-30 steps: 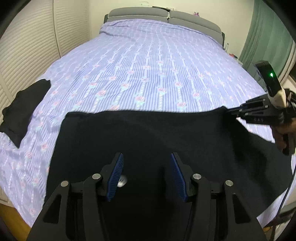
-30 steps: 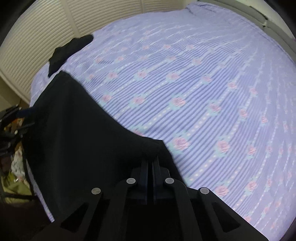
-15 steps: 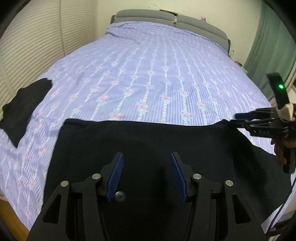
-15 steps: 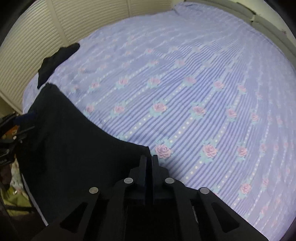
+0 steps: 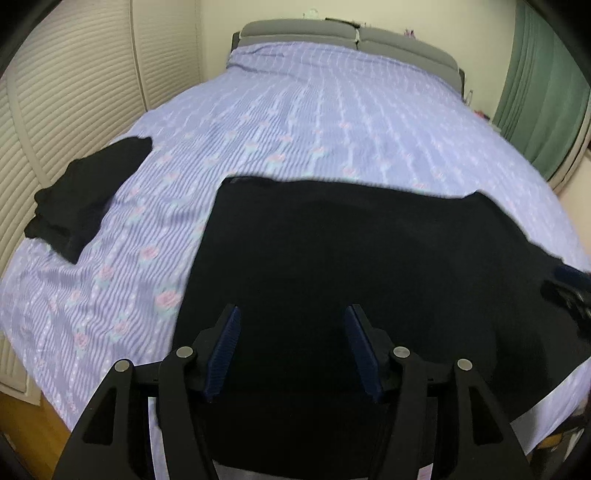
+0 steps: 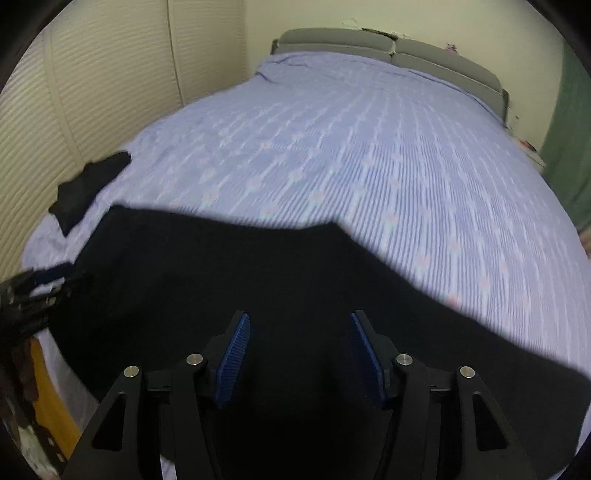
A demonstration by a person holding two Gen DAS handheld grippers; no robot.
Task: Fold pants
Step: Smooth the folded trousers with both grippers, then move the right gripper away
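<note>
One bed with one striped sheet. Two black garments: one pair of pants and one smaller bundle. Two grippers, left and right. One green curtain.

Bed under lilac striped cover with pink roses | grey padded headboard against cream wall | louvred cream closet doors along left side | green curtain at right | small dark garment bunched near left bed edge | wooden floor at lower left
</note>
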